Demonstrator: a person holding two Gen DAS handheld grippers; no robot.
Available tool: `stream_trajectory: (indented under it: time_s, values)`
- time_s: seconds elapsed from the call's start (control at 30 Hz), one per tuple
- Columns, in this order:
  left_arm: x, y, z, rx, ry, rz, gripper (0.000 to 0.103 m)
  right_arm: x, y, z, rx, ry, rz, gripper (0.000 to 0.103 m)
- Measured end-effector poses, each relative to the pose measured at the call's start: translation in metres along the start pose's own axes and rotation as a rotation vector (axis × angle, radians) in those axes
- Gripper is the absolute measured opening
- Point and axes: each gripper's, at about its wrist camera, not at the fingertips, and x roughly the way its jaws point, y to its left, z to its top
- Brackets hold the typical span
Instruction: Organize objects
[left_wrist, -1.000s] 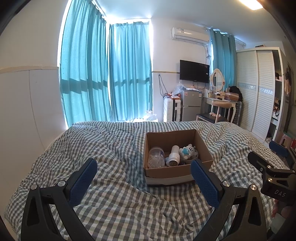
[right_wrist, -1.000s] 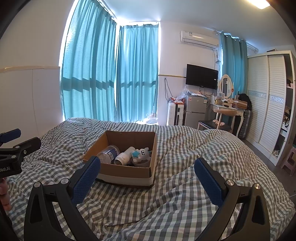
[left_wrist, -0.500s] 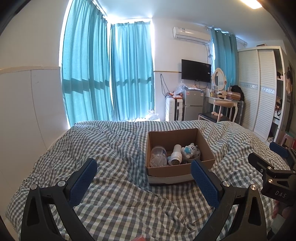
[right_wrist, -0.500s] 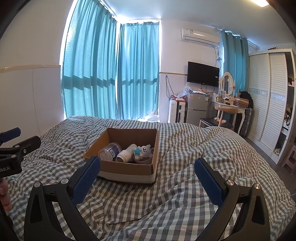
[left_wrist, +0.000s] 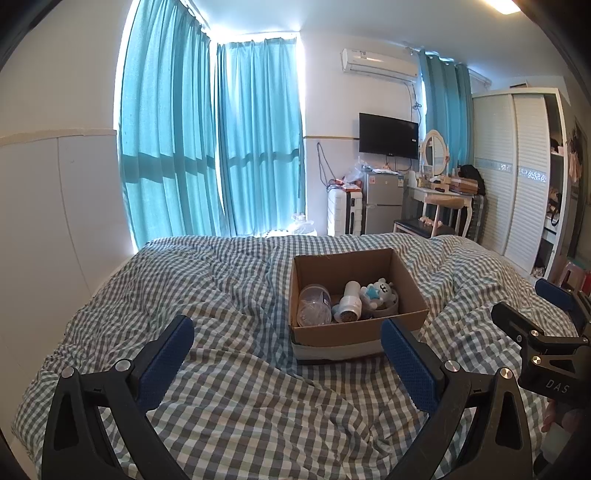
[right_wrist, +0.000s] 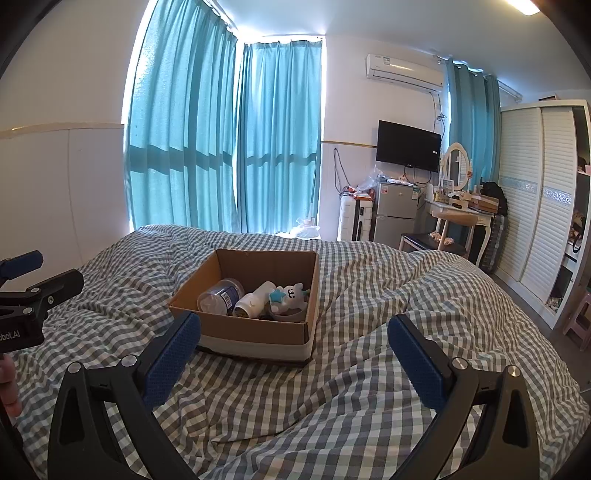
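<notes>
An open cardboard box rests on the checked quilt. Inside lie a clear plastic jar, a white bottle and a white plush toy with a blue star, which sits in a grey bowl. My left gripper hovers open just short of the box, its right finger level with the box's front right corner. My right gripper is open too, in front of the box and a little right of it. Neither holds anything.
The grey-and-white checked quilt covers the whole bed in rumpled folds. A white wall panel borders the left side. Beyond the bed stand teal curtains, a small fridge, a dressing table and a white wardrobe.
Both views have shifted slightly, so the box sits a little higher in the frames. Both grippers stay open and the items in the box have not moved.
</notes>
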Motion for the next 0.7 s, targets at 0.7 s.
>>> stream_trajectory:
  time_s: [0.7]
  values:
    - [-0.0002,0.0013,-0.0025,0.004,0.004,0.005,0.103,0.0013,0.0044,-0.0026,-0.005,0.011,-0.001,0.102]
